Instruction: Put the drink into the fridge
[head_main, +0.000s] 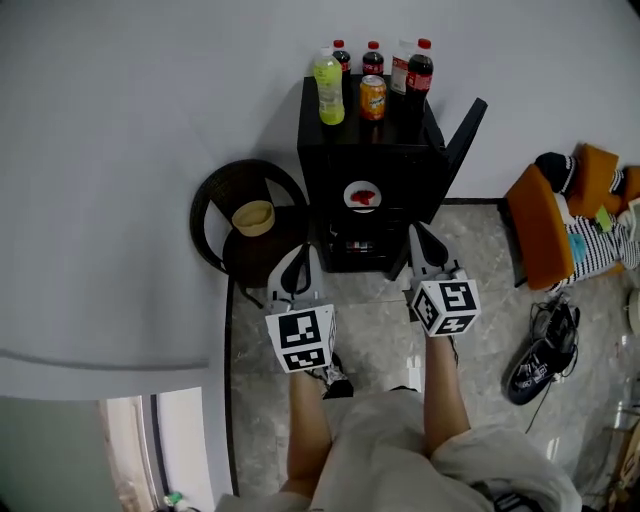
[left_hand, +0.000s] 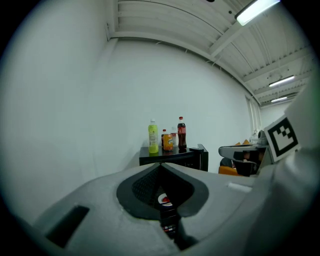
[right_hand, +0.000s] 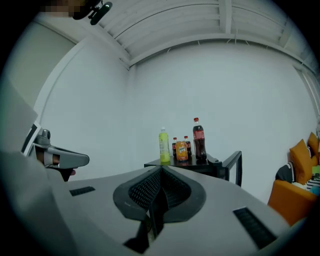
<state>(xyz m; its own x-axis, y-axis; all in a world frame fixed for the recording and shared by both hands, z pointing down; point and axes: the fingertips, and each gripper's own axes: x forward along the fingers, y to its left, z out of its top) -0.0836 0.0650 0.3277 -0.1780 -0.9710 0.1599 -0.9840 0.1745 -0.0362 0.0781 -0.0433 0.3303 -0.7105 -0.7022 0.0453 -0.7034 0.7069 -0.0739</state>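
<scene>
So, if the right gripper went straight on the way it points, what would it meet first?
Probably the black fridge, somewhere on its front. Nothing shows in the stretch between, though depth is hard to judge.

Place: home-like living room.
Evidence: small fridge (head_main: 370, 190); wicker chair (head_main: 212, 212) left of it; orange cushions (head_main: 540, 228) and shoes (head_main: 538, 362) to its right.

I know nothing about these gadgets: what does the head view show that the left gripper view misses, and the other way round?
Only the head view shows a round dark chair with a tan bowl-like thing on its seat, dark shoes on the floor, and the person's legs.

Only the left gripper view shows the ceiling with its lit tube lights.

Both show the black fridge against the white wall, with the green bottle, orange can and tall cola bottle on top.
</scene>
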